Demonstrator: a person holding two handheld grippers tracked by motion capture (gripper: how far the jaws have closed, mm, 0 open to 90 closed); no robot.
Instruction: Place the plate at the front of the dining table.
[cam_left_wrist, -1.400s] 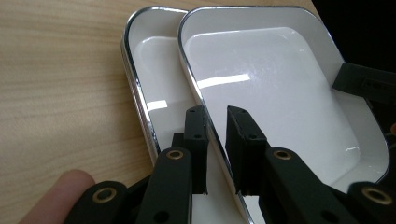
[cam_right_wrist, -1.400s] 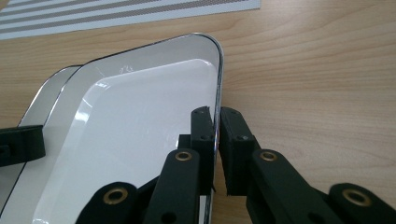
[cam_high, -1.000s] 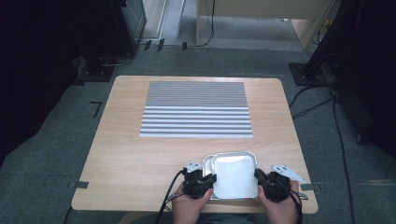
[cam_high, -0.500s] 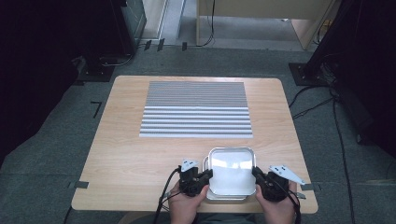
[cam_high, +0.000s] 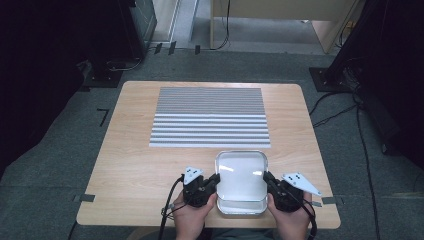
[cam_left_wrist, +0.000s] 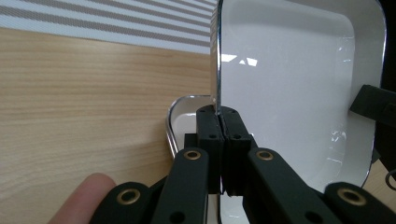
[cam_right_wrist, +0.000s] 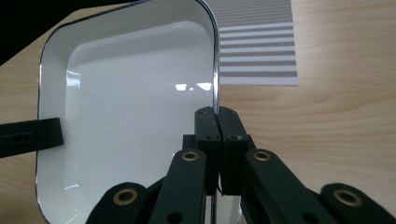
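White enamel with a thin dark rim makes up the shallow tray (cam_high: 241, 174) that the person holds between the two grippers at the near edge of the tabletop (cam_high: 135, 165). A second tray (cam_high: 241, 207) of the same kind lies directly beneath it on the wood, its near rim peeking out below the upper one; in the left gripper view a corner of this lower tray (cam_left_wrist: 180, 122) shows under and to the left of the raised tray (cam_left_wrist: 289, 88). The left gripper (cam_high: 214, 180) pinches the raised tray's left rim, and in its own view the two black fingers (cam_left_wrist: 208, 128) are pressed together on the thin edge with the rim standing up between them. The right gripper (cam_high: 267, 179) does the same on the right rim: in the right gripper view its fingers (cam_right_wrist: 229, 128) are clamped flat against each other around the edge of the tray (cam_right_wrist: 130, 107), whose glossy inside catches reflections of the ceiling lights. A hand (cam_high: 192, 220) wraps the left gripper from below and another hand (cam_high: 291, 222) wraps the right one, and black cables trail back from them toward the near edge. Farther away, in the middle of the tabletop, lies a grey and white striped mat (cam_high: 210, 117), flat and just beyond the tray's far rim. Around the tabletop the floor (cam_high: 90, 125) is grey carpet, with dark stands and loose cables (cam_high: 365, 145) at the sides.
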